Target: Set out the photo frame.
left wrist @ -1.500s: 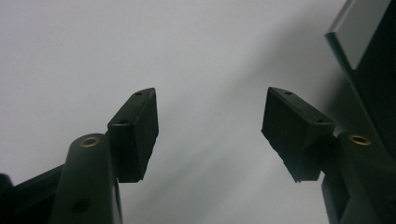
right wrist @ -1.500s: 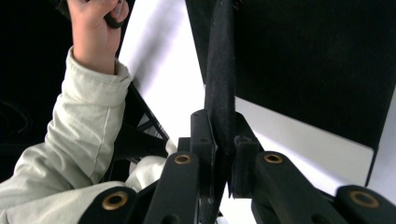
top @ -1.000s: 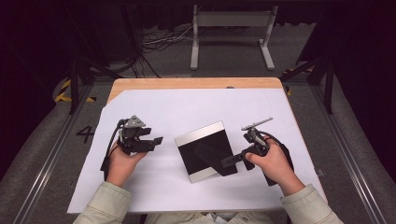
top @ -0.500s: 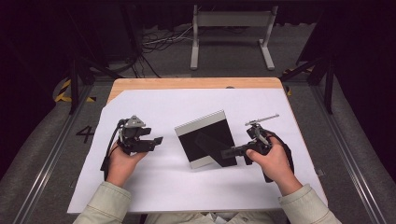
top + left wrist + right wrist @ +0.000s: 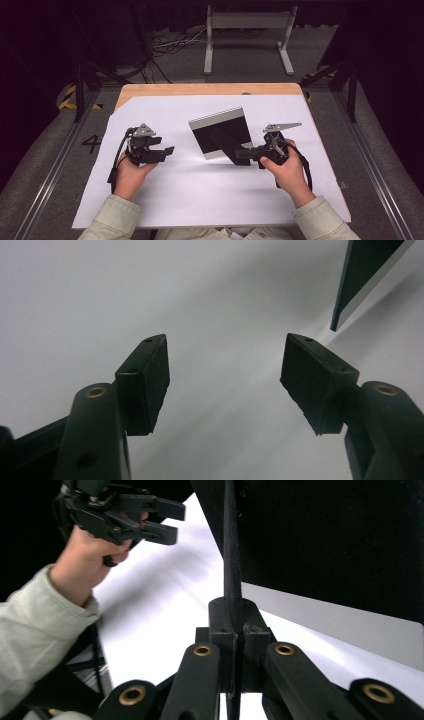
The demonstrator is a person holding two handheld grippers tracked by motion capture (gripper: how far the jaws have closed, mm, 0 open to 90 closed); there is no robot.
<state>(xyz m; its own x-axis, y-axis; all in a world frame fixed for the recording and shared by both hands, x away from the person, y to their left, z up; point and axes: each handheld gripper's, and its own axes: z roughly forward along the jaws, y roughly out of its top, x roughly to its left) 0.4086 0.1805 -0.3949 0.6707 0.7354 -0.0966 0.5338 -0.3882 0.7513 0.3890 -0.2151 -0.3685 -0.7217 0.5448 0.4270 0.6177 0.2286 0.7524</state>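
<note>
Right hand-held gripper (image 5: 243, 155): its jaws are pressed together on a thin black flap (image 5: 231, 555) that sticks out from the panel's dark face; in the right gripper view the flap runs edge-on straight up from between the two pads.
Right hand (image 5: 288, 167): wrapped around the grip near the right side of the sheet, the jaws pointing left toward the panel.
Left hand-held gripper (image 5: 167, 151): jaws wide apart with nothing between them; in the left gripper view just the white sheet lies beyond the pads (image 5: 150, 382).
Left hand (image 5: 131, 170): holds its gripper low over the left part of the sheet, well apart from the panel, jaws pointing right.
Panel (image 5: 220, 132): a flat black board with a pale grey band along its top edge and another along its bottom edge, standing tilted near the middle of the table, between the two grippers; its lower edge meets the sheet.
Panel's edge from the left: a dark corner of it (image 5: 360, 275) shows at the upper right of the left gripper view, lifted off the sheet.
White sheet (image 5: 200, 195): covers nearly all of the table top.
Table (image 5: 210, 89): bare wood shows along the far edge.
Sleeves (image 5: 112, 220): pale, light-coloured cuffs on both forearms at the near edge.
</note>
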